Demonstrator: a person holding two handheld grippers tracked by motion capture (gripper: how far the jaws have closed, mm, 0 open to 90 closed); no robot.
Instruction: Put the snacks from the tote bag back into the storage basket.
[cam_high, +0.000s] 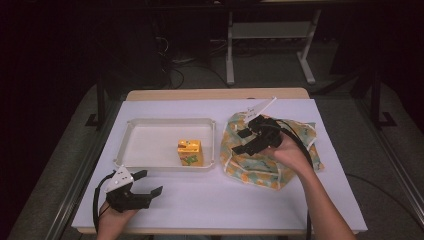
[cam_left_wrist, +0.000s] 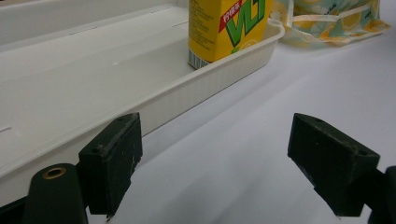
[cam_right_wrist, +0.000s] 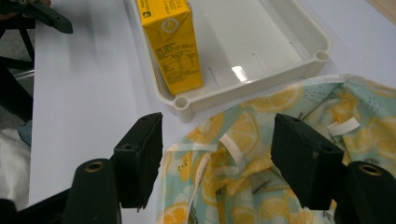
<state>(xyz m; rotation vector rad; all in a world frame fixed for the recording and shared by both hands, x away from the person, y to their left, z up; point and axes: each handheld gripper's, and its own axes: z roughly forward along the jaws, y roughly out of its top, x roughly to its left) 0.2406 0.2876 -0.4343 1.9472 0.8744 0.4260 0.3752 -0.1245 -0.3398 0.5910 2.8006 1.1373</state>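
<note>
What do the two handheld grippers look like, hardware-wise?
Both are black two-jaw units. The left gripper carries a pale grey three-cornered plate on top and a black cable looping off its left side. The right gripper trails a thicker black cable bundle along the forearm. Jaw pads are blocky, matte black, scuffed. Forearms show no sleeves.

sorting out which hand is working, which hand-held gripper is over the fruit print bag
The right hand-held gripper, jaws open above the bag; the left hand-held gripper sits before the tray.

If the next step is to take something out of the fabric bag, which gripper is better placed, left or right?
Right. The right gripper hangs directly over the lemon-print fabric bag, jaws open. The left gripper rests open on the table in front of the white tray, well away from the bag.
</note>
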